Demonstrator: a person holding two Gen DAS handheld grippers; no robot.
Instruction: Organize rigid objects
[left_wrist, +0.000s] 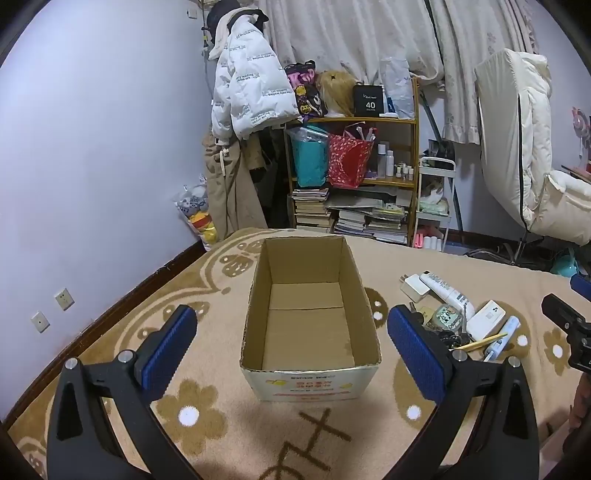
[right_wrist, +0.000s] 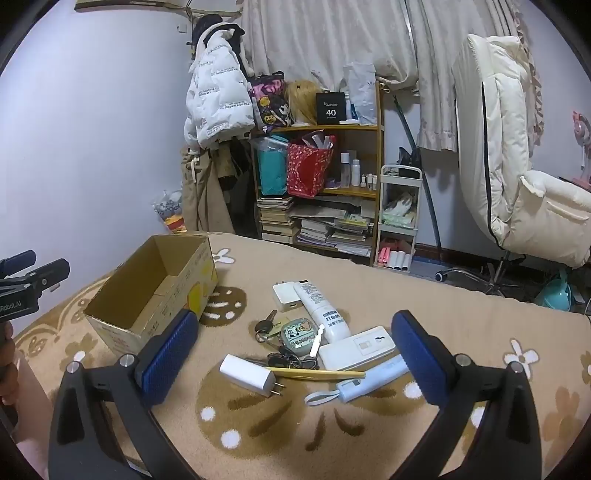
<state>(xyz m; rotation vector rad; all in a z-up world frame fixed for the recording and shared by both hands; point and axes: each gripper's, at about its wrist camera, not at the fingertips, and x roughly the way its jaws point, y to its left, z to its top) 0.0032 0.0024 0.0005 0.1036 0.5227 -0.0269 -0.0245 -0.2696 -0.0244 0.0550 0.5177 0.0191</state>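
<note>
Your left gripper (left_wrist: 291, 332) hangs with its blue-padded jaws spread wide and nothing between them, lined up over the open cardboard box (left_wrist: 310, 317), which stands upright on the patterned beige blanket (left_wrist: 207, 417) and shows only its bare floor inside. Your right gripper (right_wrist: 295, 339) is likewise spread wide and holds nothing, poised above the cluster of small objects lying on the blanket to the right of the box. In that cluster, nearest you, a white charger (right_wrist: 248, 373) lies with its prongs pointing right, just beside a thin yellow stick (right_wrist: 317, 373) and a pale blue device with a wrist loop (right_wrist: 369, 380). Behind them sit a white remote (right_wrist: 356, 348), a bunch of keys (right_wrist: 266, 326) with a green cartoon keychain (right_wrist: 295, 336), a white tube (right_wrist: 323, 308) and a white adapter (right_wrist: 286, 297) touching the tube's far end. All of these lie outside the box.
</note>
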